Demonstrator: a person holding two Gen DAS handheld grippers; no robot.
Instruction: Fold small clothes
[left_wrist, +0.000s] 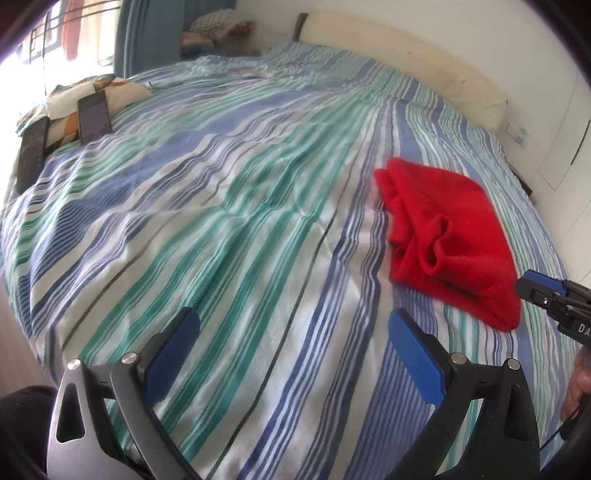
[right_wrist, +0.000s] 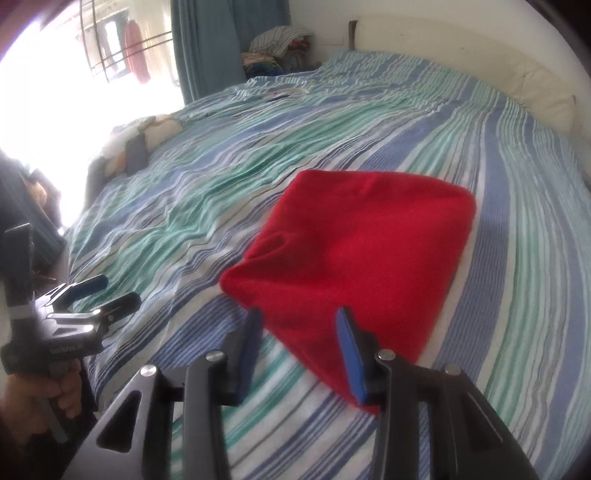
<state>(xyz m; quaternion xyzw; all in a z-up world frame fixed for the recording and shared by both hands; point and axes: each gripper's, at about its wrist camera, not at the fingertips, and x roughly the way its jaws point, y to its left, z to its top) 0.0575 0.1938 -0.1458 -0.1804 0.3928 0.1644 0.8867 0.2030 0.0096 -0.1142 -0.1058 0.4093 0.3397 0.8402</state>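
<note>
A red garment (right_wrist: 354, 254) lies folded in a rough rectangle on the striped bed cover (right_wrist: 207, 192). It also shows in the left wrist view (left_wrist: 450, 236), at the right, with a bunched fold on its near-left side. My right gripper (right_wrist: 299, 317) is open and empty, its fingers just above the garment's near edge. My left gripper (left_wrist: 291, 321) is open and empty over bare striped cover, left of the garment. It also shows at the left of the right wrist view (right_wrist: 107, 293).
Two dark phones (left_wrist: 94, 116) lean on a patterned pillow (left_wrist: 110, 86) at the far left of the bed. A cream headboard (left_wrist: 424, 62) runs along the far side. A clothes pile (right_wrist: 280, 40) sits by the blue curtain (right_wrist: 207, 44).
</note>
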